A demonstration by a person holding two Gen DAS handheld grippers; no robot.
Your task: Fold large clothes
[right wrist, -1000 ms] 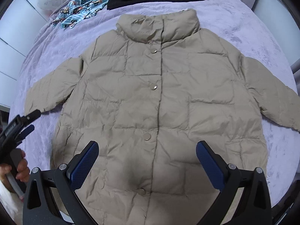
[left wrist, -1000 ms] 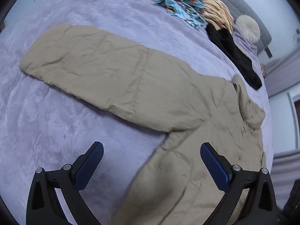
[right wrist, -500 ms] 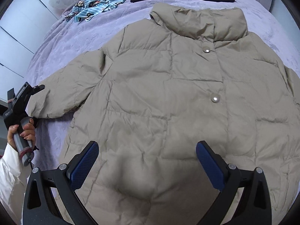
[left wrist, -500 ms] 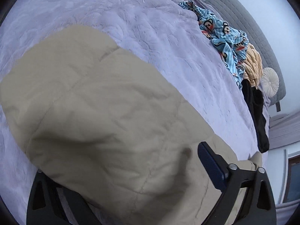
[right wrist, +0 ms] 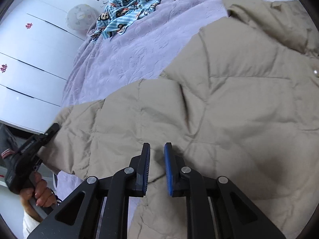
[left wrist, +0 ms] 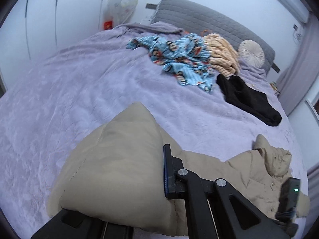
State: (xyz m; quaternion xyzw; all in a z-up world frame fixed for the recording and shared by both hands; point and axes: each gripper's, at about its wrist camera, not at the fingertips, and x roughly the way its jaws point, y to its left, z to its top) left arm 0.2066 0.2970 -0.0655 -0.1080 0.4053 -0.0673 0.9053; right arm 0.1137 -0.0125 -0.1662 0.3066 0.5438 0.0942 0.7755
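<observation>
A beige puffer jacket (right wrist: 229, 99) lies front up on the purple bed (right wrist: 129, 55), collar at the far right. My left gripper (left wrist: 127, 181) is shut on the cuff end of the jacket's sleeve (left wrist: 115, 165), which bunches up between its jaws; its left finger is hidden under the fabric. The left gripper also shows in the right wrist view (right wrist: 39, 139) at the sleeve end. My right gripper (right wrist: 157, 159) is nearly closed low on the jacket's side near the armpit, a narrow gap between its blue pads; whether fabric is pinched is unclear.
A blue monkey-print garment (left wrist: 179, 59), a peach striped one (left wrist: 221, 53) and a black one (left wrist: 247, 99) lie at the far side of the bed by a grey headboard (left wrist: 209, 22) and a round cushion (left wrist: 251, 52). White wardrobe doors (right wrist: 30, 59) stand left.
My left gripper has closed on the sleeve end and lifted it. My right gripper has moved down to the jacket's left side and closed from wide open to a narrow gap.
</observation>
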